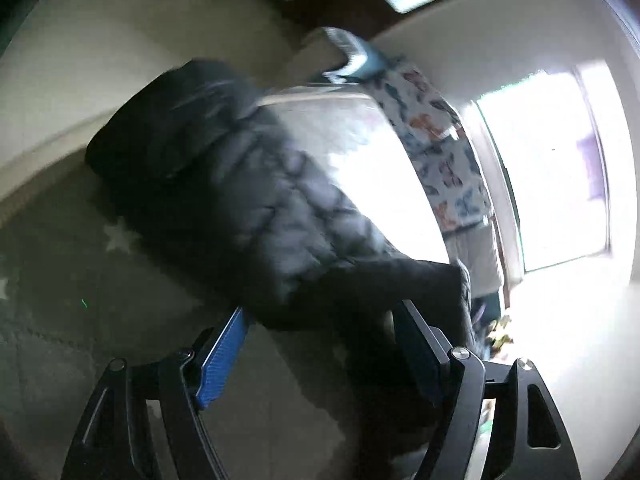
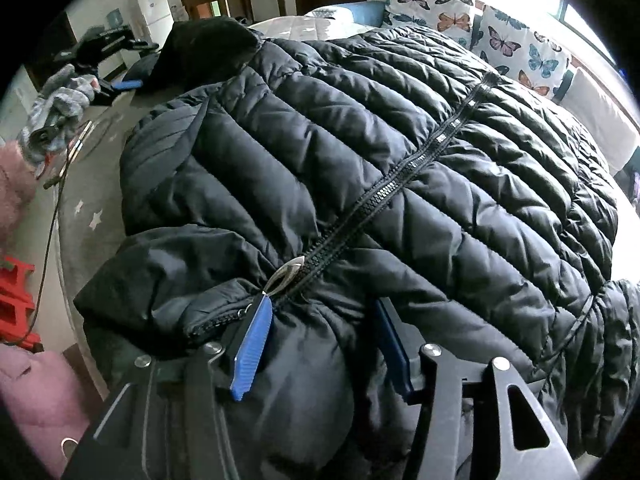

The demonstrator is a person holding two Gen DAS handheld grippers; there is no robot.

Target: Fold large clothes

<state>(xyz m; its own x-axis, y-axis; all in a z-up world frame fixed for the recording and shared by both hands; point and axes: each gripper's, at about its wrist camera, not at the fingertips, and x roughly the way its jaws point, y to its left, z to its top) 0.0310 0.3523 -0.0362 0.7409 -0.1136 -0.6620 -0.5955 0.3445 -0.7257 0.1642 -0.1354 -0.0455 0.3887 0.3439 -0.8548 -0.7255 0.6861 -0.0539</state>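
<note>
A large black quilted puffer jacket (image 2: 360, 152) lies spread on the bed, front up, its zipper (image 2: 384, 196) running along the middle. My right gripper (image 2: 320, 308) is open, jaws wide, pressed down over the jacket's bottom hem beside the silver zipper pull (image 2: 286, 274). In the left wrist view, which is blurred, the jacket (image 1: 248, 184) lies along the bed and my left gripper (image 1: 320, 312) is open, with dark fabric lying between the blue pads (image 1: 224, 356). The left gripper (image 2: 116, 46) also shows at the far left by the jacket's hood (image 2: 208, 44).
The bed has a grey star-patterned cover (image 2: 92, 184). Butterfly pillows (image 2: 520, 52) line the far side under a bright window (image 1: 552, 168). A grey garment (image 2: 60, 104), a cable (image 2: 52, 220), pink cloth (image 2: 40, 392) and a red object (image 2: 16, 296) sit at the left.
</note>
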